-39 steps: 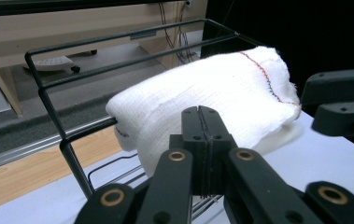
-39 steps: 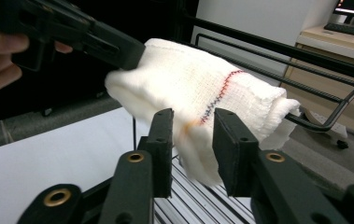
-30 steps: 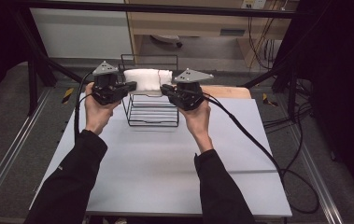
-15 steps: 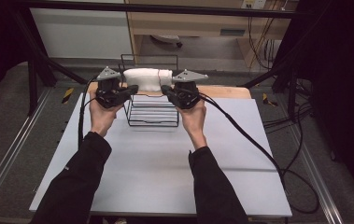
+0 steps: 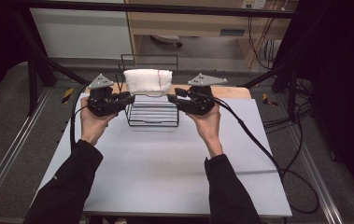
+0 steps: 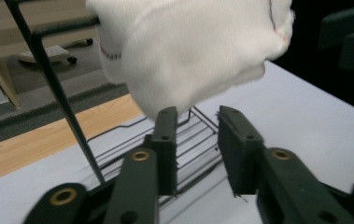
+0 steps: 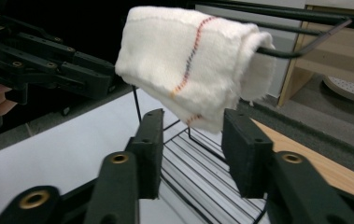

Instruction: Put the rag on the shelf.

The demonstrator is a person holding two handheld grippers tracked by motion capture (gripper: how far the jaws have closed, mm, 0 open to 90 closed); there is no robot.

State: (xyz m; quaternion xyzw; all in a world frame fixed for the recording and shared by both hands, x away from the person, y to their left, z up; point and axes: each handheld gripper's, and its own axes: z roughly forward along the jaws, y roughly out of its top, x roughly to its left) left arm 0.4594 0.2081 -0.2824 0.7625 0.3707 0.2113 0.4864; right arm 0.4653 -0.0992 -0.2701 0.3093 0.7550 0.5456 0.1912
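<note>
High view: towel (image 5: 147,80) draped on rack (image 5: 152,116) between both spread, empty grippers' fingers (image 5: 129,97).

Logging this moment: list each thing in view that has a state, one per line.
white towel: folded, draped over the rack's top bar.
wire rack: upright on the table.
left gripper: open, off the towel.
right gripper: open, off the towel.

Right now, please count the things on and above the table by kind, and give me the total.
White towel: 1
Black wire rack: 1
Hand-held tongs: 2, left tongs and right tongs, both open
Total: 4
</note>
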